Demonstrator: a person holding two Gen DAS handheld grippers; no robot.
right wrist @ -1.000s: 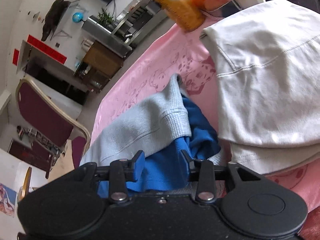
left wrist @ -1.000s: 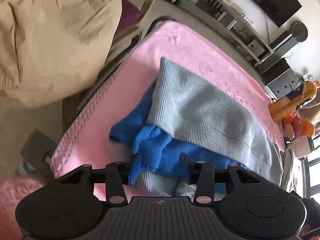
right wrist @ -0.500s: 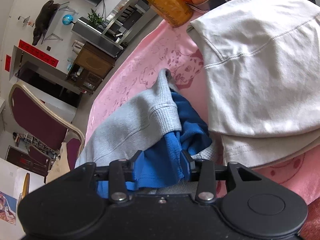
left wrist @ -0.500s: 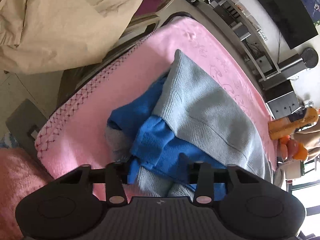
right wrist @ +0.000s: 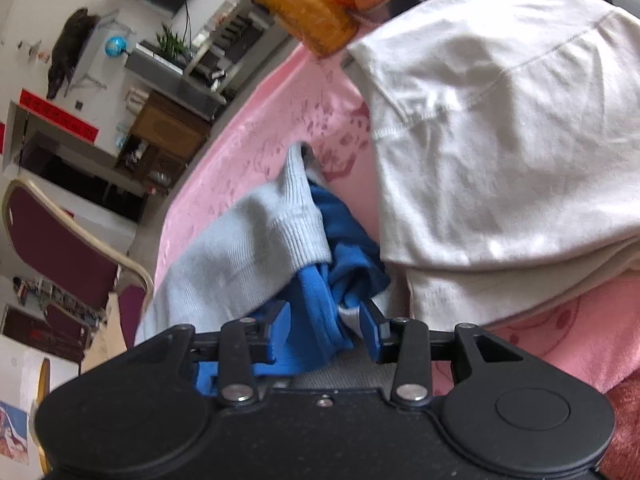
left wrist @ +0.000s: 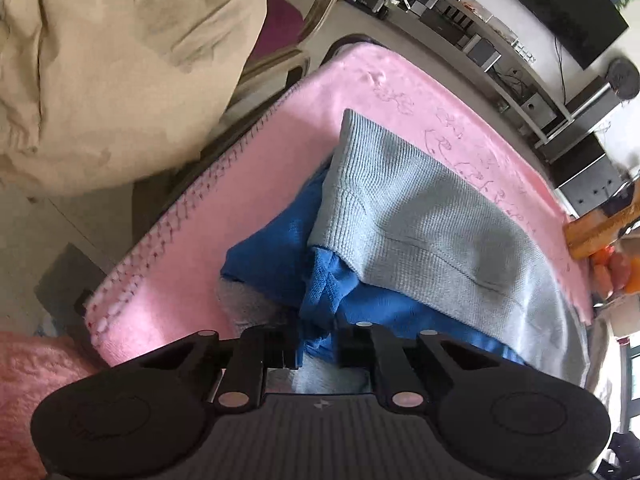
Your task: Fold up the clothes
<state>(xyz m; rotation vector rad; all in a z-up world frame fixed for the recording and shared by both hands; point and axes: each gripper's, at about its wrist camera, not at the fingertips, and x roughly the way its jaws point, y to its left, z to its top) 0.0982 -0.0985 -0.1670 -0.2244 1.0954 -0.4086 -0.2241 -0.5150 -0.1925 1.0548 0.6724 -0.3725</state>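
A grey and blue knit sweater (left wrist: 420, 232) lies bunched on the pink blanket (left wrist: 248, 176). Its grey outer layer lies over blue fabric (left wrist: 340, 300). My left gripper (left wrist: 318, 346) is shut on a fold of the blue fabric at the sweater's near edge. In the right wrist view the sweater (right wrist: 248, 256) shows a grey ribbed cuff over blue cloth. My right gripper (right wrist: 326, 330) is shut on a bunch of the blue fabric (right wrist: 320, 312).
A pile of folded white and cream clothes (right wrist: 500, 140) lies right of the sweater. A beige cushion (left wrist: 108, 64) sits on a chair past the blanket's edge. An orange bottle (right wrist: 292, 4) and fruit stand at the far end.
Both grippers have closed from open onto the blue fabric of the sweater. The fabric is now bunched between each pair of fingers.
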